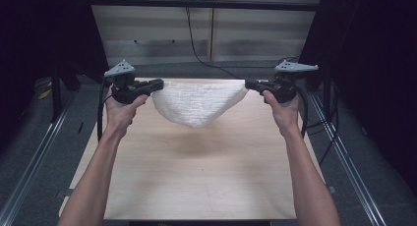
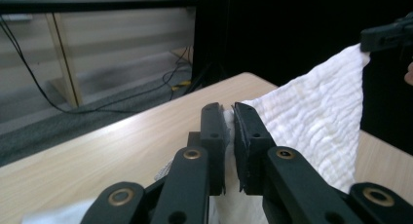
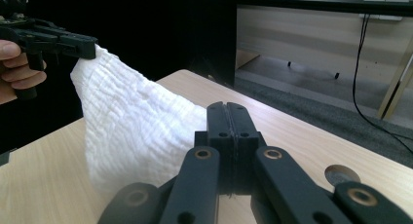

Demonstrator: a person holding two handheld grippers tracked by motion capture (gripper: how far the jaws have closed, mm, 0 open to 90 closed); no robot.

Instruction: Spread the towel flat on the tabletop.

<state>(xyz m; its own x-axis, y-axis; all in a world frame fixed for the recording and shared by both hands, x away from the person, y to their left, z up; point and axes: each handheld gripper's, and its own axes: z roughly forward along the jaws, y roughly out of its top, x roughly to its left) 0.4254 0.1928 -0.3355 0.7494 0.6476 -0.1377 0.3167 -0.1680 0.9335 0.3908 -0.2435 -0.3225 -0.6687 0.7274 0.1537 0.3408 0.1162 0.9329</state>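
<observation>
A white crinkled cloth hangs spread in the air over the far part of the wooden table, sagging in the middle. My left gripper is shut on its left corner, my right gripper on its right corner. In the left gripper view the cloth runs from between my jaws, at the left gripper, up to the other gripper. In the right gripper view the right gripper stands with jaws pressed together and the cloth stretches to the far gripper.
The table's far edge lies just beyond the cloth. Metal rails run along both sides of the table. A black cable hangs on the back wall. A round hole shows in the tabletop near the right gripper.
</observation>
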